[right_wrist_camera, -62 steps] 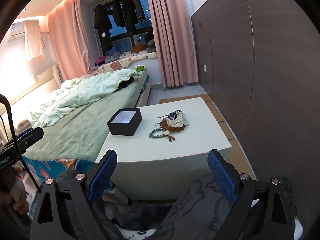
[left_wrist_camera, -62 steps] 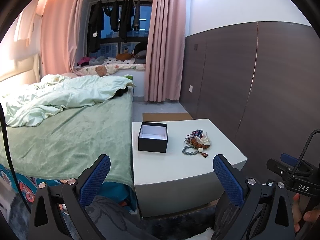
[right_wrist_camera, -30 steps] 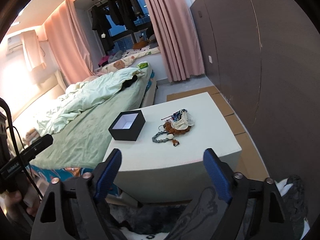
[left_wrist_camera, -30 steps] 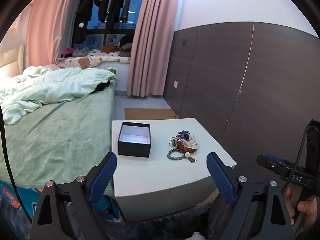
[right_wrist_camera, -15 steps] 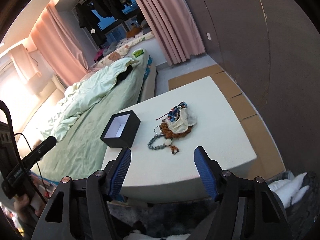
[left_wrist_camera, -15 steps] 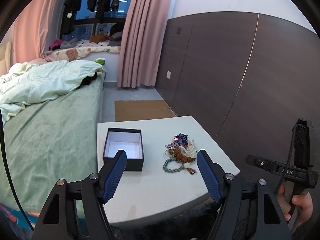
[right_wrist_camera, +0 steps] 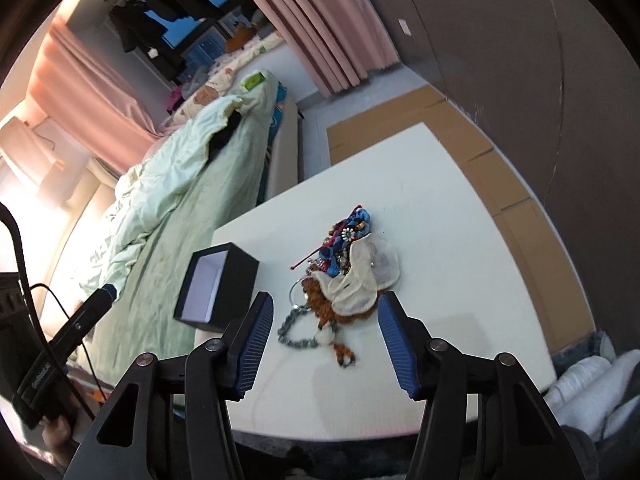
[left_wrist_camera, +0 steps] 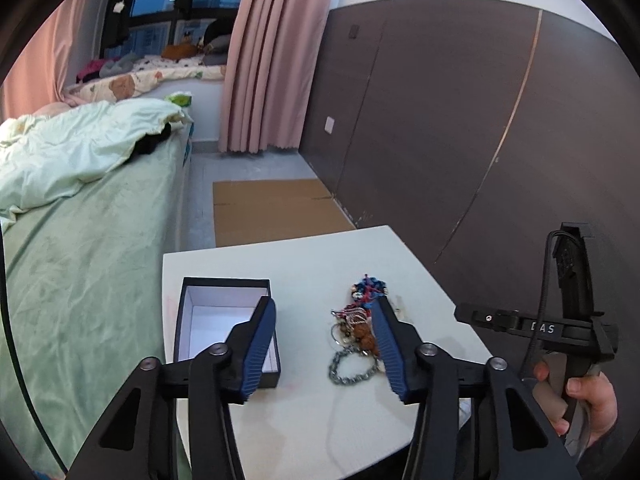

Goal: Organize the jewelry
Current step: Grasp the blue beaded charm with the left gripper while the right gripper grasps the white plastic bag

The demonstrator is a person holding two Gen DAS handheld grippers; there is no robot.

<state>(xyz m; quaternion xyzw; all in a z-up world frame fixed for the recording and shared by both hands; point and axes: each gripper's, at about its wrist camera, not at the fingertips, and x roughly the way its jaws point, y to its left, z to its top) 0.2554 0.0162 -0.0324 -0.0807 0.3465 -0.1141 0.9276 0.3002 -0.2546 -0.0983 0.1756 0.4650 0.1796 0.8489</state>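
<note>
Jewelry (right_wrist_camera: 343,276) lies in a little heap on the white table (right_wrist_camera: 460,216), near the middle. The heap has a gray bead bracelet (right_wrist_camera: 294,330) at the front, brown beads, blue bits and a thin white pouch (right_wrist_camera: 362,280) on top. A black box (right_wrist_camera: 216,282) with a white inside sits just beside the heap, on the side nearer the green bed (right_wrist_camera: 160,216). The box is open on top and looks bare inside.

The right gripper (right_wrist_camera: 326,336) hangs over the near part of the table. Its blue jaws have just been closing, but they are apart and hold nothing. The heap shows in the gap between them, farther off, and the pads do not touch it.

The left gripper (left_wrist_camera: 325,344) hangs over the table too. Its jaws have also just been closing, and they are still apart with nothing in them. In the left wrist view one blue pad sits in front of the box (left_wrist_camera: 224,328) and the other in front of the heap (left_wrist_camera: 356,332).

A hand (left_wrist_camera: 580,404) holds the handle of the right gripper at the edge of that view. Pink curtains (left_wrist_camera: 264,56) hang by the window, and brown cardboard (left_wrist_camera: 272,208) lies on the floor past the table.
</note>
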